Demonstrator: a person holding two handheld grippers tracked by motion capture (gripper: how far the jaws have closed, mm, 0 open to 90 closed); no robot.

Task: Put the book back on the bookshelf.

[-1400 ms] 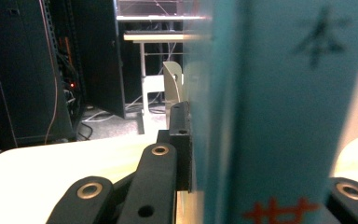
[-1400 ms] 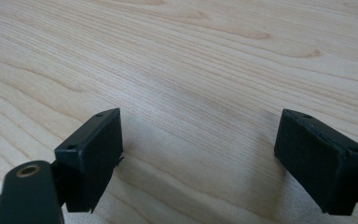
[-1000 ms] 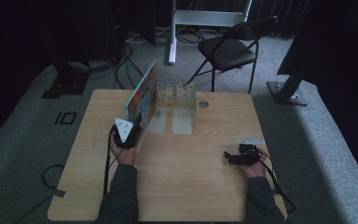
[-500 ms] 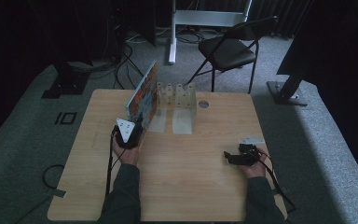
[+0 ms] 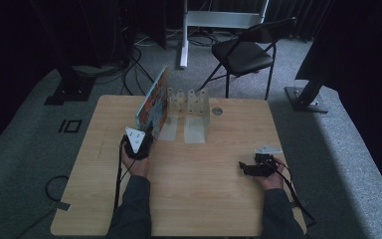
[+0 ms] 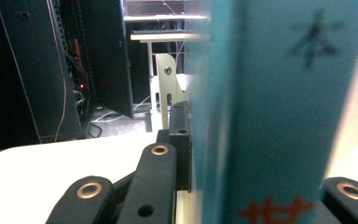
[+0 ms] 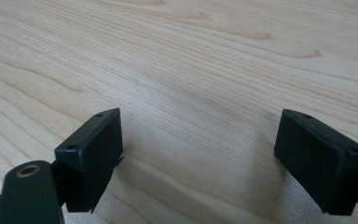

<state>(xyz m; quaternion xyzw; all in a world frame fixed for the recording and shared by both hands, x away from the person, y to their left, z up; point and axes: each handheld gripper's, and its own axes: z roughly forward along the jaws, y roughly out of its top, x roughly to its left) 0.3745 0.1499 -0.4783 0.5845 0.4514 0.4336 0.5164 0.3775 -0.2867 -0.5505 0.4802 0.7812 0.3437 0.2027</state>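
Work in hand: the left gripper [image 5: 146,138] holds a thin book [image 5: 153,105] upright on its lower edge, just in front of the clear rack [image 5: 189,104] at the far side of the table [image 5: 214,199]; by the look of it the book is meant for one of the rack's slots.

Book, place: it stands near the table's far left, its colourful cover facing left and its far edge at the rack's leftmost divider; whether it already sits inside a slot cannot be told.

Book, grip: in the left gripper view the teal spine [image 6: 279,116] rises between the black jaws, which are clenched on its lower part. Held low and by the spine, the book stays vertical and can slide in edge-first.

Rack: its upright dividers [image 6: 168,88] stand beyond the book, so the way into the rack is straight ahead of the gripper.

Left hand [image 5: 137,162]: it sits behind the gripper, low over the wood, which keeps the book's bottom edge level with the rack's base.

Right gripper [image 7: 200,154]: released, jaws spread wide over bare wood with nothing between them.

Right gripper, place [image 5: 251,168]: it rests at the near right of the table, well apart from book and rack, likely parked to leave the left side room.
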